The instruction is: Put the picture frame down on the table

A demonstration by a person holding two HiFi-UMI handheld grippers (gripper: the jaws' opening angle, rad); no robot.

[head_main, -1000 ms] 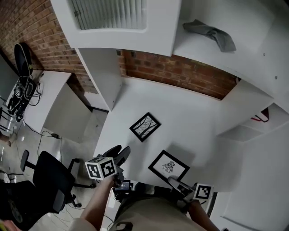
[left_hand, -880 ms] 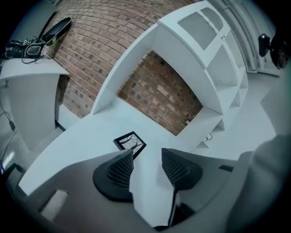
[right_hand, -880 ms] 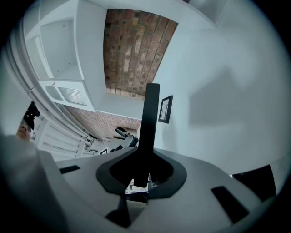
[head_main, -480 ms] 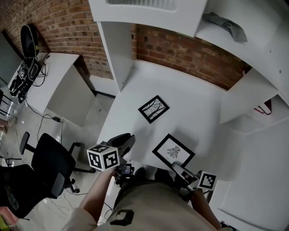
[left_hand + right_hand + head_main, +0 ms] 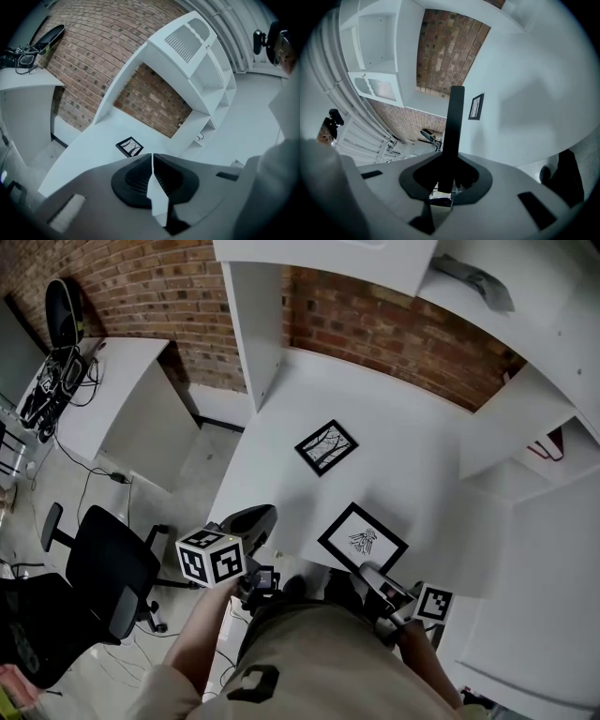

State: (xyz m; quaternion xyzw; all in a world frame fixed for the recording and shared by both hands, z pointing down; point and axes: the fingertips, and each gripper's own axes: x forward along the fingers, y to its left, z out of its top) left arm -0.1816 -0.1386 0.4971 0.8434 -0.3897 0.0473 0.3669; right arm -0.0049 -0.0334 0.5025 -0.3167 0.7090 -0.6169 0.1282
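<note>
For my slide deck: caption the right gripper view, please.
Right gripper shut on a black picture frame, seen edge-on; a second frame lies on the white table.

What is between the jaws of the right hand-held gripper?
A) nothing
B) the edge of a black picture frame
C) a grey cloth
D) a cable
B: in the right gripper view, the right hand-held gripper is closed on the dark edge of the picture frame, which runs out from between its jaws.
</note>
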